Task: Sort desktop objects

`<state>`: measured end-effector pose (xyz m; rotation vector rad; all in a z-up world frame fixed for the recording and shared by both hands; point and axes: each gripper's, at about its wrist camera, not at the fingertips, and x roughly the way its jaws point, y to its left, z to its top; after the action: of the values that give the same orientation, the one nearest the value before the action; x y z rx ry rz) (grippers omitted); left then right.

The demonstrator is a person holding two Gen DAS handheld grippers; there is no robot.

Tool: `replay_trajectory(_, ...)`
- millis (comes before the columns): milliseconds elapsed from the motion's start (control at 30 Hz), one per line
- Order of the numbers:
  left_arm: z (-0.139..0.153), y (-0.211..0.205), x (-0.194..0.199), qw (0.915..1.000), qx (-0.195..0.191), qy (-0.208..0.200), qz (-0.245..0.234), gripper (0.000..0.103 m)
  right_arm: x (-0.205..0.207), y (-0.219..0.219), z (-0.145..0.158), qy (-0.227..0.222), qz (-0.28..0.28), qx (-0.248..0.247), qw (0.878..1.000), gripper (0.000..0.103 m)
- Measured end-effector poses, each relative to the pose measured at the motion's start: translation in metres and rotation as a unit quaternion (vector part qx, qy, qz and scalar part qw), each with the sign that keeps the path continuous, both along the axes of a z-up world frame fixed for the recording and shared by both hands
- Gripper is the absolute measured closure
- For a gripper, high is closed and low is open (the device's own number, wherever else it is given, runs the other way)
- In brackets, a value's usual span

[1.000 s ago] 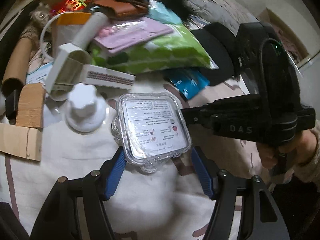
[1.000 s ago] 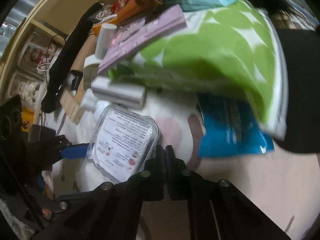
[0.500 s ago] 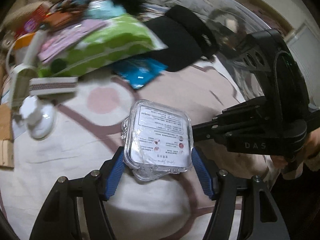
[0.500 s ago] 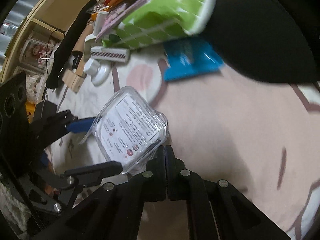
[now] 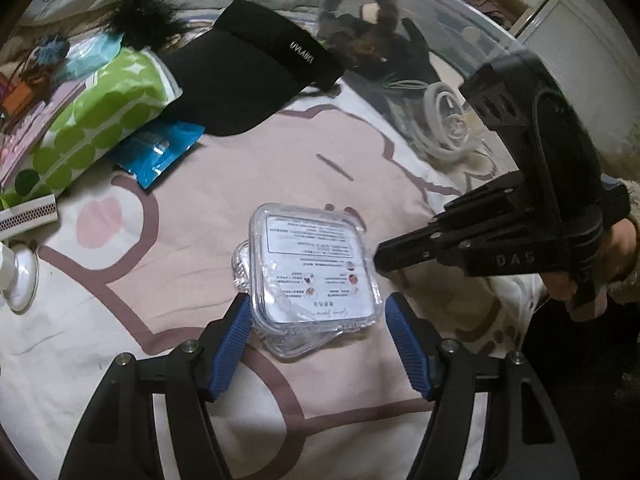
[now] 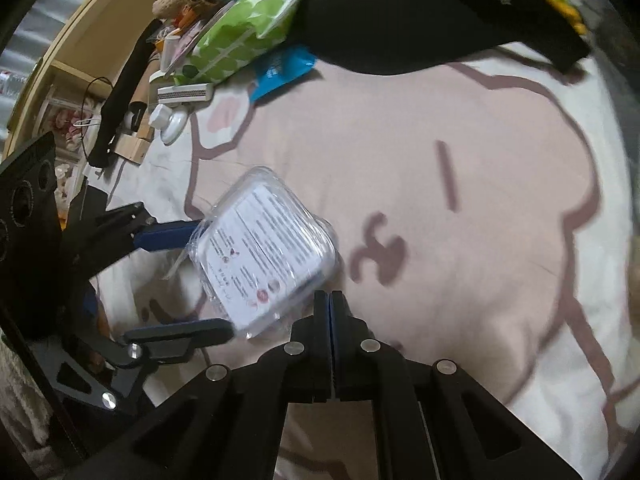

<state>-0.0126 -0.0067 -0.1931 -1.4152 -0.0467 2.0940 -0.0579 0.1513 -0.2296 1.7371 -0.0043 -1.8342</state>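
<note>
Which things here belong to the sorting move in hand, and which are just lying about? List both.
In hand:
clear plastic case, between the fingers of the left gripper
right gripper, shut, empty, beside the case

Lying about:
black visor
green dotted pack
blue packet
white box
black fur puff

We see the left gripper (image 5: 316,316) with blue jaws flanking a clear plastic box (image 5: 312,276) on the pink-patterned bedsheet (image 5: 248,184), while the right gripper's (image 5: 378,258) closed tip sits just beside the box.
</note>
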Motion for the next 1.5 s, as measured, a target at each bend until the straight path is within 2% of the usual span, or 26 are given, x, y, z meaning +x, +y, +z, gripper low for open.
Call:
replay_trajectory(67,0.002,0.001,-0.004,1.0,-0.001,0.008,0.006,0.022,0.003,0.01,0.002,0.001,-0.011,0.006,1.0,0.096)
replay_trajectory(233,0.01,-0.003,-0.015,0.9993,0.001,0.028,0.026,0.02,0.013,0.035,0.009,-0.012,-0.045,0.002,0.999,0.096)
replay_trajectory(433,0.003,0.006,-0.026,0.9996,-0.004,0.01,0.026,0.02,0.026,0.052,0.025,-0.012,-0.055,-0.008,0.998,0.096)
replay_trajectory(533,0.001,0.016,-0.028,0.9998,0.008,-0.003,0.016,0.02,0.03,0.06,0.035,0.0,-0.063,-0.014,0.998,0.096)
replay_trajectory(667,0.0,0.037,-0.028,1.0,0.001,-0.004,-0.003,0.019,0.032,0.071,0.043,0.01,-0.071,-0.016,0.997,0.096)
replay_trajectory(1067,0.004,0.109,-0.008,0.9948,-0.034,0.017,-0.094,0.017,0.033,0.097,0.029,-0.007,-0.089,-0.003,0.996,0.096)
replay_trajectory(1333,-0.002,0.132,0.001,0.9929,-0.013,-0.016,-0.117,0.016,0.033,0.11,0.031,0.001,-0.103,0.003,0.995,0.096)
replay_trajectory(1500,0.0,0.121,0.007,0.9932,-0.008,-0.019,-0.115,0.016,0.034,0.111,0.03,0.0,-0.101,-0.002,0.995,0.096)
